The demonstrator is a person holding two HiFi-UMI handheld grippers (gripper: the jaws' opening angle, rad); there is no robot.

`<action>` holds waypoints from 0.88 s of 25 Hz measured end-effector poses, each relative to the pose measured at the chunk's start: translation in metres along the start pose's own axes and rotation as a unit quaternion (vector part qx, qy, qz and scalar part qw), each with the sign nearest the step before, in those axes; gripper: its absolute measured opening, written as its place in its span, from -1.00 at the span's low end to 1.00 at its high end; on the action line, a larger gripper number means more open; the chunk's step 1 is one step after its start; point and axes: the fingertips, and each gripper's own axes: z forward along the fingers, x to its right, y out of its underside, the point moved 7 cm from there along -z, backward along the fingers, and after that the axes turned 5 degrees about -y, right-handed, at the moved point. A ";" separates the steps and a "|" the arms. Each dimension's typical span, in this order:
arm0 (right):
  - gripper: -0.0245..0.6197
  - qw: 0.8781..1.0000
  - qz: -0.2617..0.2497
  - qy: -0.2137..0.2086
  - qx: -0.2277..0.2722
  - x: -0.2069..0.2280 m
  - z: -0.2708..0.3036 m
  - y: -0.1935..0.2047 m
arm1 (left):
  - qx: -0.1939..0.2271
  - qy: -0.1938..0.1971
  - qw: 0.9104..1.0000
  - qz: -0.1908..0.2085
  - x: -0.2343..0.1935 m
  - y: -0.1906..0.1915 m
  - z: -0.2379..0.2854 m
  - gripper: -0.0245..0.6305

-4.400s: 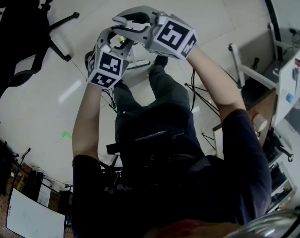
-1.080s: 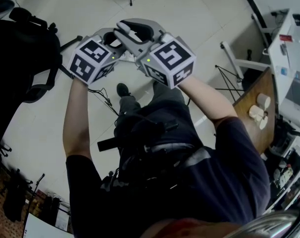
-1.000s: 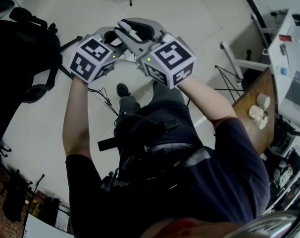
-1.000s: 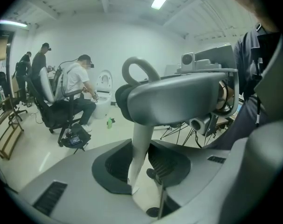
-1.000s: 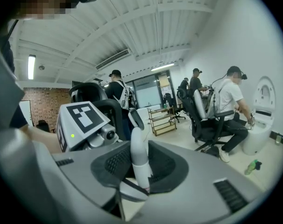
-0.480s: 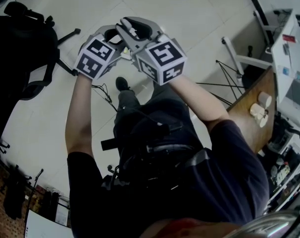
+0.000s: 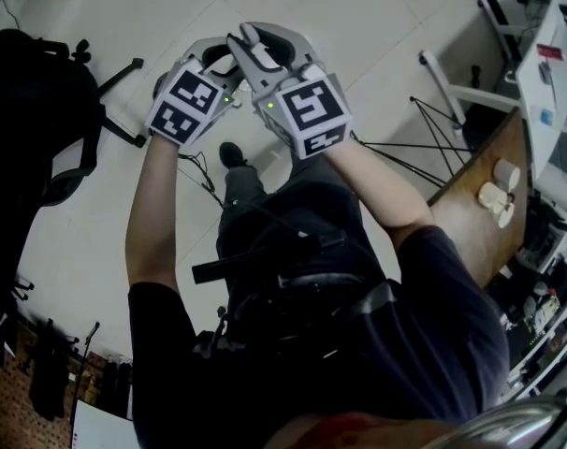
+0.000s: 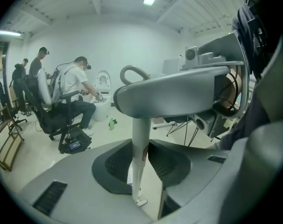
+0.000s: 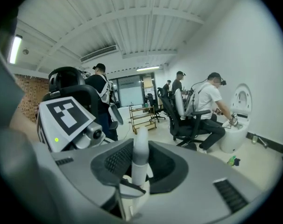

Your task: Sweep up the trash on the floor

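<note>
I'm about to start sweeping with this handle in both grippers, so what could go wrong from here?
The right gripper holds the white handle right at its rounded tip, so it might slip off mid-stroke. Thin tripod legs and a cable sit on the floor by the feet and could snag the sweep or trip the person.

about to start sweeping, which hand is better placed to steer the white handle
Left, probably. The left gripper clamps the white handle partway down its shaft, below the right gripper, which holds only the rounded top end, better as a pivot.
</note>
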 end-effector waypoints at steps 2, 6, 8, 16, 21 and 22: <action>-0.57 1.000 -0.002 0.003 0.003 0.009 -0.004 0.001 | -0.006 0.003 1.000 0.016 0.001 -0.006 0.008 -0.61; -0.57 1.000 0.008 0.009 0.009 0.026 -0.009 0.002 | -0.013 0.007 0.999 0.042 0.003 -0.017 0.022 -0.61; -0.57 1.000 0.005 0.011 0.013 0.032 -0.011 0.000 | -0.010 0.007 0.999 0.048 0.002 -0.022 0.026 -0.61; -0.57 1.000 0.008 0.011 0.023 0.050 -0.018 -0.001 | -0.010 0.007 0.998 0.067 0.003 -0.036 0.041 -0.61; -0.57 1.000 0.002 0.011 0.028 0.054 -0.018 -0.004 | -0.006 0.006 0.997 0.076 0.002 -0.040 0.042 -0.61; -0.56 1.000 -0.001 0.010 0.027 0.053 -0.019 -0.003 | -0.005 0.005 0.997 0.077 0.002 -0.039 0.042 -0.61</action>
